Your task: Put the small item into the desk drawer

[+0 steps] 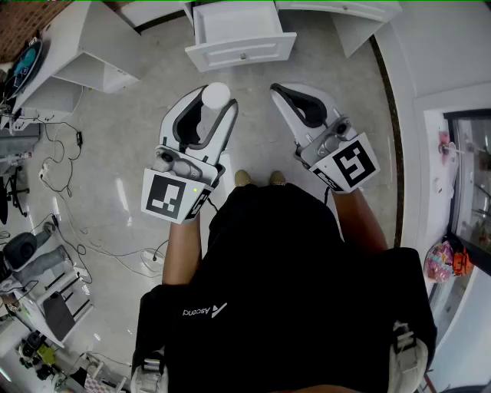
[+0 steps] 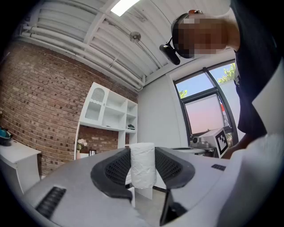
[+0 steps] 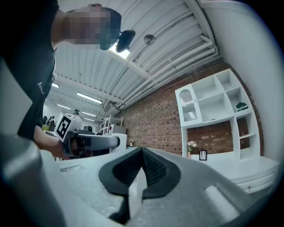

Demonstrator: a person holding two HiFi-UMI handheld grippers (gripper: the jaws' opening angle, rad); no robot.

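One small white roll [image 2: 142,165] sits pinched mid-body in left gripper [image 1: 215,101], drawer [image 1: 244,54] open at 12 o'clock. Right gripper [image 1: 279,89] closed, empty. Prob. light, soft, crushable: hold waist gently.

Bright ceiling strip lights [image 2: 124,5], floor [image 1: 123,196] glare, fisheye-warped dark edges

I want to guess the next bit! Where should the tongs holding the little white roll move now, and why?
Probably forward a little, toward the open white desk drawer. The left tongs grip the small white crinkly roll upright, but it hangs over the grey floor, short of the drawer's front, so letting go now would likely miss.
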